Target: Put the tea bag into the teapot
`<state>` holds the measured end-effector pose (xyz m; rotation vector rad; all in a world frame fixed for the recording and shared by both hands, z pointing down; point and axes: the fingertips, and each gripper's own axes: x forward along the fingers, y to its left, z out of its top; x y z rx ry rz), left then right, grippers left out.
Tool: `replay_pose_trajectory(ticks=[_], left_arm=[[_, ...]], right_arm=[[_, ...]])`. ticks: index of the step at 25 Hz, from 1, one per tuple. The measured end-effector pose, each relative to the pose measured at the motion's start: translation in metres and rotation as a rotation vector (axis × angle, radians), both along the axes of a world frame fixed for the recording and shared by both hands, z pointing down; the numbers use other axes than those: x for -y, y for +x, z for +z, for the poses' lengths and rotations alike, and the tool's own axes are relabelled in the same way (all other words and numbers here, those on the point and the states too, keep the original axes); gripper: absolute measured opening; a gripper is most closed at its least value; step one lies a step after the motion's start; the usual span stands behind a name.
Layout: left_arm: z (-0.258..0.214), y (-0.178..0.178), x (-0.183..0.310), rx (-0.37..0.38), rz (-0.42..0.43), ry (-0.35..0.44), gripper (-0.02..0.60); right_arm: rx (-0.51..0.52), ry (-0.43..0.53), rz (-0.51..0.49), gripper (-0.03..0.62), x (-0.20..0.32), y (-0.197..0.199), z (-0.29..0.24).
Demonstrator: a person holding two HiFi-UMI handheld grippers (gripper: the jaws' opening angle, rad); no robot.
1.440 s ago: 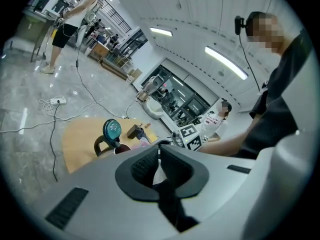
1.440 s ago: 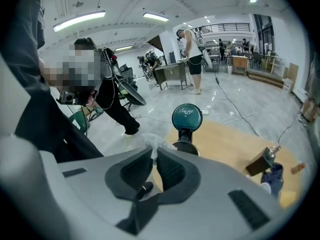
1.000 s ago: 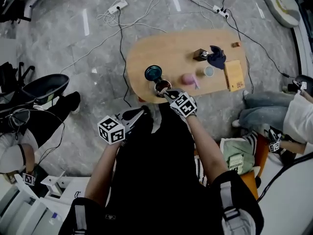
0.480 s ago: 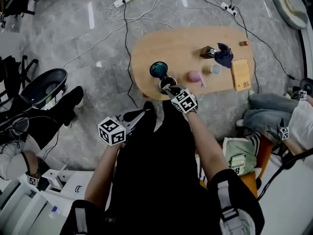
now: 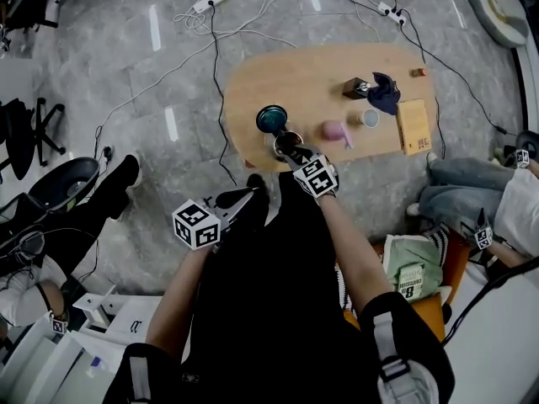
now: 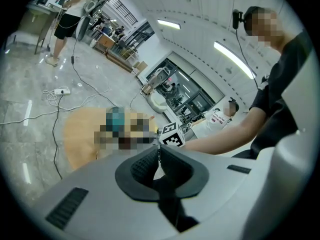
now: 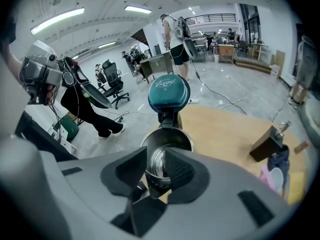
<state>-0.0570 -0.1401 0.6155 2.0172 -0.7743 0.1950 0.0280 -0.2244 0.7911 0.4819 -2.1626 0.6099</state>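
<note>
- Over the teapot's mouth, the right hand-held gripper [image 7: 156, 156] points steeply down. Its jaws are released and have just been opening. No thing sits between the dark ribbed pads [image 7: 181, 170], and through the gap the inside of the pot shows.
- The teapot [image 7: 167, 138] is a round body of shiny bare steel with a wide open rim and bright reflections down its inner wall.
- Its lid [image 7: 169, 95] is a glossy teal dome with pale print, tipped back upright on a dark hinge behind the mouth.
- The tea bag cannot be made out in any view; whether it lies in the pot I cannot tell.
- In the head view the teapot stands at the left end of the oval wooden surface [image 5: 320, 78], close to the near edge, with the right jaws directly above it.
- The left hand-held gripper [image 6: 159, 153] is clenched with its pads met and nothing between them. It hangs off the surface in front of the person's dark clothing, well apart from the pot.
- Further right on the surface are a pink cup [image 5: 331, 131], a white cup [image 5: 369, 118], a dark blue cloth [image 5: 386, 93] and a tan box [image 5: 413, 126].
- Cables [image 5: 210, 57] trail across the grey stone floor [image 5: 126, 108] around it.
</note>
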Motion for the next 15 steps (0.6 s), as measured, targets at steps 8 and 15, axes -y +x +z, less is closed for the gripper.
replay_pose_trajectory(ticks=[8,15], left_arm=[[0.000,0.006,0.015,-0.013,0.019,0.033,0.023],[-0.010,0.024,0.032,-0.042,0.061,0.102,0.023]], right_arm=[[0.043,0.022,-0.020,0.046,-0.008,0.004,-0.025],[0.065,0.043,-0.063,0.008,-0.026,0.012,-0.067]])
